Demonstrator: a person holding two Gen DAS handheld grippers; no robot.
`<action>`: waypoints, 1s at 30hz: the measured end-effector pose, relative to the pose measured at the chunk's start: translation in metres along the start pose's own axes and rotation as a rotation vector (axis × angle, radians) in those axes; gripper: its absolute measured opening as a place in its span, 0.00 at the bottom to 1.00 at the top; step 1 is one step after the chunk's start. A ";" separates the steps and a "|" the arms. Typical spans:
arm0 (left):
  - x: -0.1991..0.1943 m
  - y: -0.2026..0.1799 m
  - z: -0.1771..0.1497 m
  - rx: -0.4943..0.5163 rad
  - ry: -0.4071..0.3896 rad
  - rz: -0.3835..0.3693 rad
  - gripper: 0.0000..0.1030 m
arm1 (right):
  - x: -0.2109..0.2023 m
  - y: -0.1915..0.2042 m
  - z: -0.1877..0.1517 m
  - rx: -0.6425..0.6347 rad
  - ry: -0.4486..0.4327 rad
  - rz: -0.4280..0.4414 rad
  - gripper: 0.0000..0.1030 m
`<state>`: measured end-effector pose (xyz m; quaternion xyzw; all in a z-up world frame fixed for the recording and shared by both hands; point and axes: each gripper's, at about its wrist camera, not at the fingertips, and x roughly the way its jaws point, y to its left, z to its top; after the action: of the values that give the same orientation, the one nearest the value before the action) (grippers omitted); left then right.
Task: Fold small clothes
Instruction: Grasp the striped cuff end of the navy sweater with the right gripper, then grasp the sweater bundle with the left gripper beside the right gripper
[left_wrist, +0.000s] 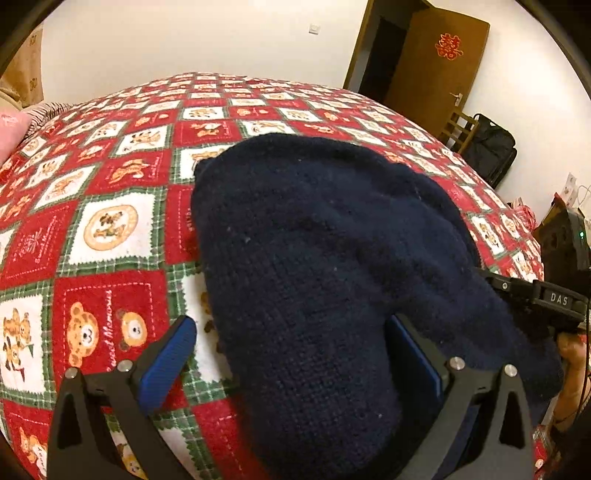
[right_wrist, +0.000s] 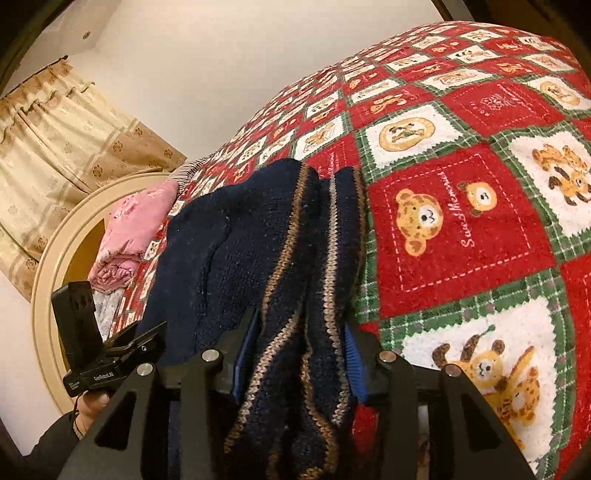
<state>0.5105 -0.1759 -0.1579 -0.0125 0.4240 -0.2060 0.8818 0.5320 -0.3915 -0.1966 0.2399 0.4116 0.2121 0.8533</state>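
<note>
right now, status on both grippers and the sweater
Left gripper open, sweater lying between its fingers. Right gripper shut on the sweater's striped edge. Sweater bunched on the bedspread. Nothing in the way.

Bedroom with a quilted bed, cream walls, warm indoor light

Ahead of the left gripper: red patchwork bedspread (left_wrist: 110, 206), brown door (left_wrist: 432, 70) beyond on the right; beige curtain (right_wrist: 55, 147) far left of the right gripper.
</note>
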 end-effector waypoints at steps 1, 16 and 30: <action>0.000 -0.001 0.000 0.001 -0.001 0.002 1.00 | -0.001 0.000 0.000 -0.001 0.001 -0.001 0.40; -0.010 -0.033 0.001 0.150 -0.052 0.077 0.59 | -0.002 0.000 -0.001 -0.017 -0.023 -0.026 0.29; -0.008 -0.036 0.001 0.135 -0.052 0.079 0.56 | -0.003 0.019 -0.006 -0.107 -0.050 -0.117 0.27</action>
<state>0.4948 -0.2060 -0.1444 0.0584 0.3865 -0.1986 0.8988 0.5228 -0.3771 -0.1870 0.1747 0.3915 0.1774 0.8859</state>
